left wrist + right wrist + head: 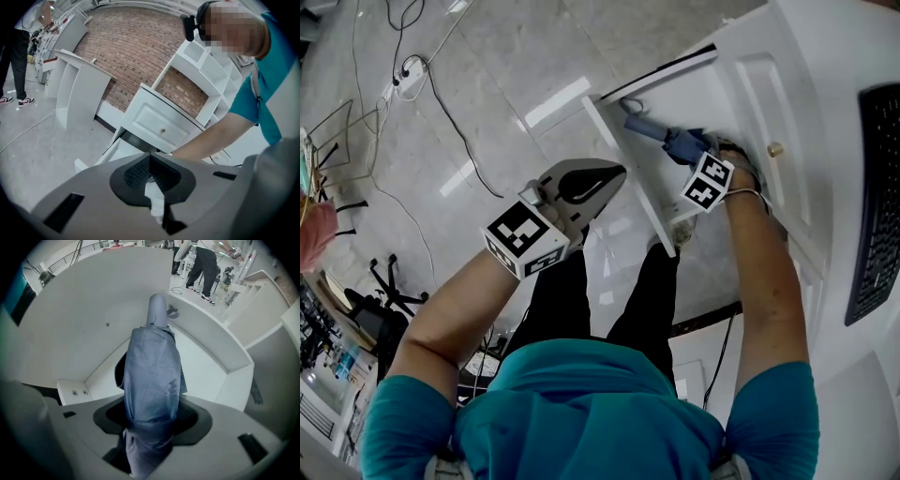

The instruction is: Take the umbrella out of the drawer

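The folded blue umbrella [154, 376] lies inside the open white drawer [220, 366], its rounded handle end pointing toward the far wall. The right hand-held gripper [152, 419] reaches down into the drawer and is clenched round the umbrella's cloth body. It looks light: loose, soft fabric over a stiff shaft, so the cloth may slide or bunch. The firmest hold is probably mid-body, where the wrap is tight. Only the right gripper view shows this grasp and the drawer's bare floor. The head view hides both behind the marker cube, but shows the drawer pulled out toward the person's legs. It also shows the left hand-held gripper [614, 178] hanging over the floor, jaws together on nothing. The left gripper view adds the knob [163, 131] on the drawer above.
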Demonstrator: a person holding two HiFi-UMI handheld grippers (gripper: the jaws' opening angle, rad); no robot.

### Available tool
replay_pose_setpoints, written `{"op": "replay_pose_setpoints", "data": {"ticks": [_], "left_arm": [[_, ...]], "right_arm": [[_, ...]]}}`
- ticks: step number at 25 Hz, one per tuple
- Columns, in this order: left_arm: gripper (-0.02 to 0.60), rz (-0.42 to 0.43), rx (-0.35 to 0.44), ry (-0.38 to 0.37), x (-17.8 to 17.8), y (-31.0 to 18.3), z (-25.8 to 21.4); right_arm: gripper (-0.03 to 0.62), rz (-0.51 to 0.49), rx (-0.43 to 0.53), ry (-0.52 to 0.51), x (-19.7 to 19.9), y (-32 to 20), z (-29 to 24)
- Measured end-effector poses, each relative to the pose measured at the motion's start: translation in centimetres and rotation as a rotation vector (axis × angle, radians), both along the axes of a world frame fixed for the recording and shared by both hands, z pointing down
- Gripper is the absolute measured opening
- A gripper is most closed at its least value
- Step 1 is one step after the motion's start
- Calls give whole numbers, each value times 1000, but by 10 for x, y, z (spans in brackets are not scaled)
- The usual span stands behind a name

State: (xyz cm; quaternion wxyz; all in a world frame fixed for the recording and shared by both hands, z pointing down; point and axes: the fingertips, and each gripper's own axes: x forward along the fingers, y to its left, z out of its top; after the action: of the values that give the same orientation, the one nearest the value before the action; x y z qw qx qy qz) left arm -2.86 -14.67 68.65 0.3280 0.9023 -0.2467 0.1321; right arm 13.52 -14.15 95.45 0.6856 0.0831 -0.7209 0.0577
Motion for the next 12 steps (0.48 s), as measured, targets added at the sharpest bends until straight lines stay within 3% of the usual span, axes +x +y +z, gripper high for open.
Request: {"op": "replay_pose_setpoints", "data": {"ticks": [7,12], "left_arm": [[11,-6,51,13,2,-2,-50],[11,-23,67,10,-1,9,-92]], "right_arm": [[259,63,33,-69,-11,-6,-68],[259,92,30,-144,-25,17,-130]]}}
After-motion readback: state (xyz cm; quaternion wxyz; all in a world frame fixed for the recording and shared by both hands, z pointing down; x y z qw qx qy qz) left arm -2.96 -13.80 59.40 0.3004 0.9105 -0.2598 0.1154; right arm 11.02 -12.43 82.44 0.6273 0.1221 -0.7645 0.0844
